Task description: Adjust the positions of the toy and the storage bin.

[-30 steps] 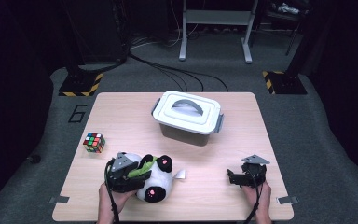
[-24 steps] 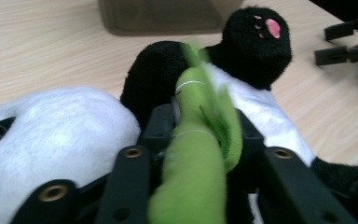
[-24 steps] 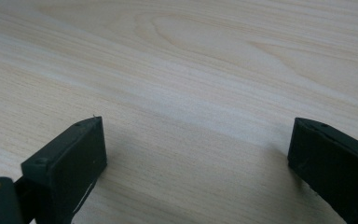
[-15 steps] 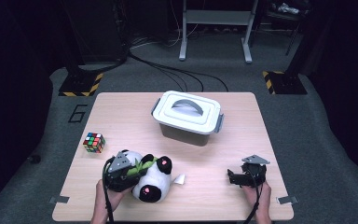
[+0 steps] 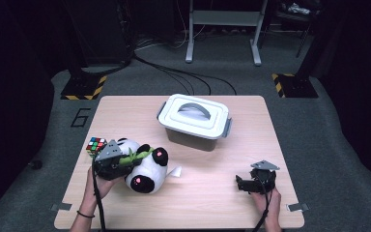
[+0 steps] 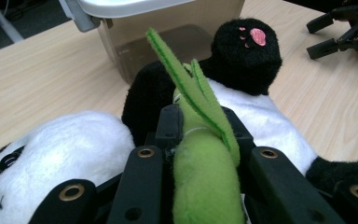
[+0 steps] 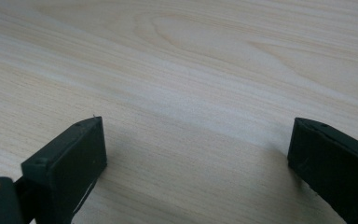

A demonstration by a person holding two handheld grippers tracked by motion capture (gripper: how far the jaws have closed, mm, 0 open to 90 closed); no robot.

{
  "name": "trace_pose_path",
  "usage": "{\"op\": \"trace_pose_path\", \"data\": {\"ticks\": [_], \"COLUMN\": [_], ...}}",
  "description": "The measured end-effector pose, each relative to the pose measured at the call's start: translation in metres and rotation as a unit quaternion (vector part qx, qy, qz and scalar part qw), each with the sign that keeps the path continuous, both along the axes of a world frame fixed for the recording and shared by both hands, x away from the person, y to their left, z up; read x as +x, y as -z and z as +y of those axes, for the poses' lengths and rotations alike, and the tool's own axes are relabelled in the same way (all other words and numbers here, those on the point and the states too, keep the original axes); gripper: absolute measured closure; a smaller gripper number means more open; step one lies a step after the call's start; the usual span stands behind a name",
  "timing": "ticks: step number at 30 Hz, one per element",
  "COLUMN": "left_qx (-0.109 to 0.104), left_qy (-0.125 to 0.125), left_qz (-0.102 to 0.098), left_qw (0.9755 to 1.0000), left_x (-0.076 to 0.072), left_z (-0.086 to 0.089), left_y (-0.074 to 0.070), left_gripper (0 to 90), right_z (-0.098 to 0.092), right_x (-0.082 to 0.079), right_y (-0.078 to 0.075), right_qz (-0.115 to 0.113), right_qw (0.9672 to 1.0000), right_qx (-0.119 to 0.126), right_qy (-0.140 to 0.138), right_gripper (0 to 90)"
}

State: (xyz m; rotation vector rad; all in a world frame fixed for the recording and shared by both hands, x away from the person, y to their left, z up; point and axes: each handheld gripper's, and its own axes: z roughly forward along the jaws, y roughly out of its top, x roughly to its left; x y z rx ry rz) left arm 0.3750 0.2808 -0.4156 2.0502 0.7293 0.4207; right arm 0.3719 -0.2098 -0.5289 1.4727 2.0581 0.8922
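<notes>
A black-and-white plush panda [image 5: 147, 173] lies on its side at the front left of the wooden table [image 5: 212, 159], a green felt bamboo stalk [image 5: 136, 155] sewn to it. My left gripper [image 5: 124, 162] is shut on that stalk. In the left gripper view the jaws pinch the stalk [image 6: 205, 172] from both sides, with the panda's white body [image 6: 74, 149] beneath and a black paw [image 6: 247, 56] beyond. My right gripper [image 5: 242, 184] rests at the front right, open, with bare wood between its jaws [image 7: 196, 149].
A translucent lidded box [image 5: 194, 122] with a grey handle stands mid-table, just beyond the panda [image 6: 168, 28]. A Rubik's cube [image 5: 95, 145] sits close to the left gripper's left. White paper tag [image 5: 174, 171] lies by the panda. The right gripper shows far off [image 6: 340, 32].
The left gripper's jaws closed on the green stalk, then moved left and away from the front edge toward the cube, dragging the panda along. The right gripper stayed put.
</notes>
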Motion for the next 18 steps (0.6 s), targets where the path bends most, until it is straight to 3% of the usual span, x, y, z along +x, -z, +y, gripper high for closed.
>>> {"op": "trace_pose_path", "data": {"ticks": [4,8,14,15,18], "left_qx": [0.006,0.003,0.011,-0.004,-0.007], "left_qy": [0.01,0.02,0.014,0.014,0.003], "left_qz": [-0.005,0.003,0.04,0.043,0.046], "left_qw": [0.9999,0.9998,0.9991,0.999,0.9989], "left_x": [0.009,0.02,0.035,0.034,0.032], "left_z": [0.002,0.005,0.01,0.012,0.014], "left_y": [0.002,0.006,0.024,0.026,0.027], "left_gripper": [73.8,73.7,73.6,73.5,71.4], "right_z": [0.0,0.0,0.0,0.0,0.0], "right_x": [0.0,0.0,0.0,0.0,0.0], "right_y": [0.0,0.0,0.0,0.0,0.0], "right_qz": [0.0,0.0,0.0,-0.001,0.0], "right_qw": [1.0,1.0,1.0,1.0,1.0], "right_qx": [0.0,0.0,0.0,0.0,0.0], "right_qy": [0.0,0.0,0.0,0.001,0.0], "right_gripper": [3.5,3.5,3.5,3.5,3.5]}}
